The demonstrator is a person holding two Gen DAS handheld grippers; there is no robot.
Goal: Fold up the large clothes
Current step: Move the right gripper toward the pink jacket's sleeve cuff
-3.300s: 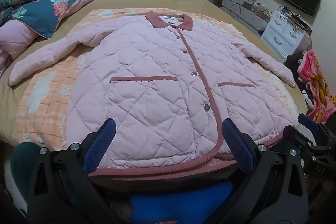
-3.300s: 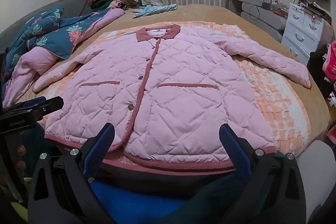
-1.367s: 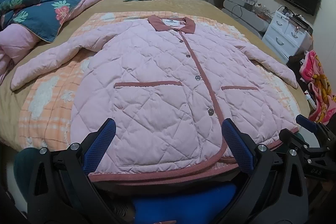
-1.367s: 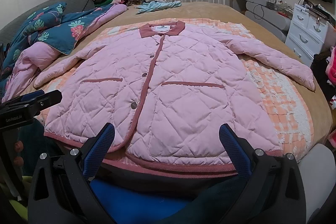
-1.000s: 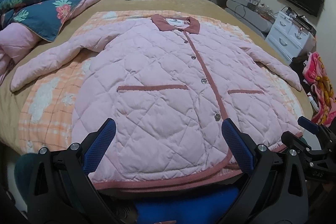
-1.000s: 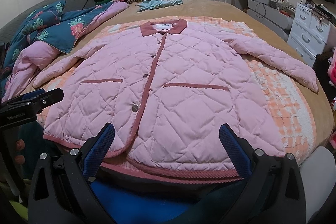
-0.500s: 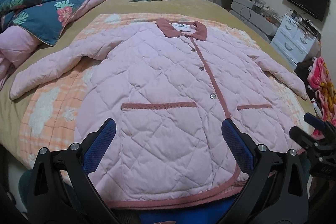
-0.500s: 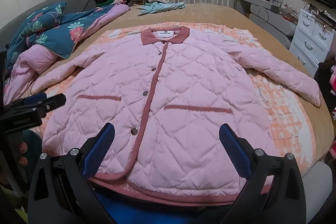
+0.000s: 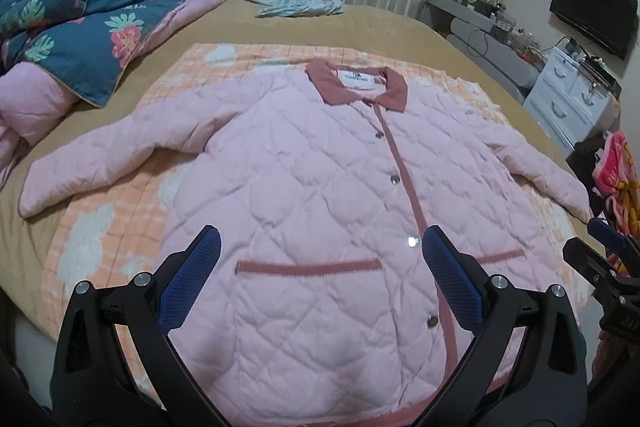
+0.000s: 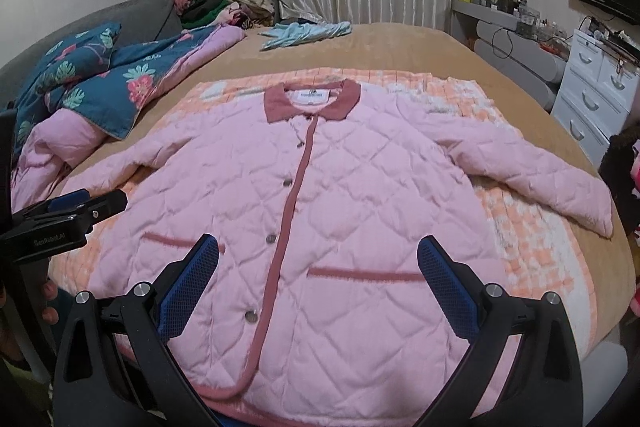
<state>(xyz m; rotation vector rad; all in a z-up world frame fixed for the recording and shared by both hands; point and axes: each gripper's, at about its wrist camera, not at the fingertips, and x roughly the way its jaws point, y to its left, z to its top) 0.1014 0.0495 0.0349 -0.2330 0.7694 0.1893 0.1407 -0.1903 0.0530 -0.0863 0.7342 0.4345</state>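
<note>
A pink quilted jacket (image 9: 320,195) (image 10: 340,207) with a dusty-red collar and trim lies flat and buttoned on the bed, both sleeves spread outward. My left gripper (image 9: 320,247) hovers open above its lower left half, near the left pocket. My right gripper (image 10: 318,255) hovers open above the lower front, between the button placket and the right pocket. Neither holds any cloth. In the right wrist view the left gripper (image 10: 72,205) shows at the left edge; in the left wrist view the right gripper (image 9: 608,255) shows at the right edge.
An orange-and-white checked blanket (image 9: 120,211) lies under the jacket on a tan bedspread (image 10: 400,47). A blue floral quilt (image 9: 80,39) is piled at the left. A light-blue garment (image 10: 304,31) lies at the far end. White drawers (image 10: 596,95) stand at the right.
Both grippers have risen and moved forward over the jacket; its hem has slipped below the fingers and the collar sits lower in view. Both have stayed open.
</note>
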